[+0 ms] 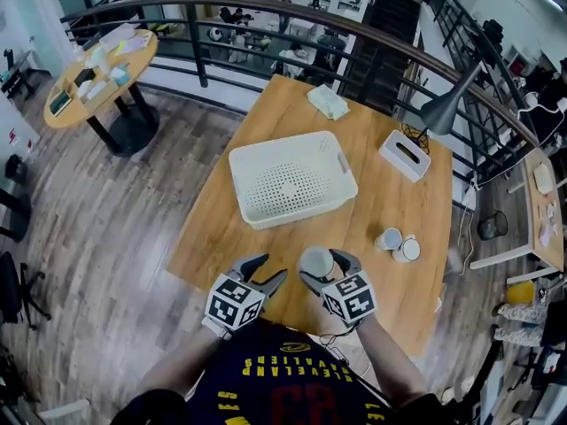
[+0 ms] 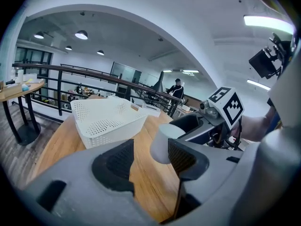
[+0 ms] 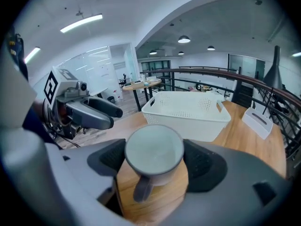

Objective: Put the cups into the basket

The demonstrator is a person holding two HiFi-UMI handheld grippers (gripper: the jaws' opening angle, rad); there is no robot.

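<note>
grey cup (image 3: 154, 154) was gripped by the right gripper (image 1: 329, 269), left gripper (image 1: 268, 269) was held at its nine o'clock with jaws parted and empty, white basket (image 1: 297, 212) was seen at twelve o'clock

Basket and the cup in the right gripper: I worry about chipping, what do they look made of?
Basket: white moulded plastic, matte, judging by the regular perforations and thin walls with cut-out handles. Cup: pale grey, smooth with a soft sheen, thick rim and handle; probably glazed ceramic, though plastic is possible.
</note>
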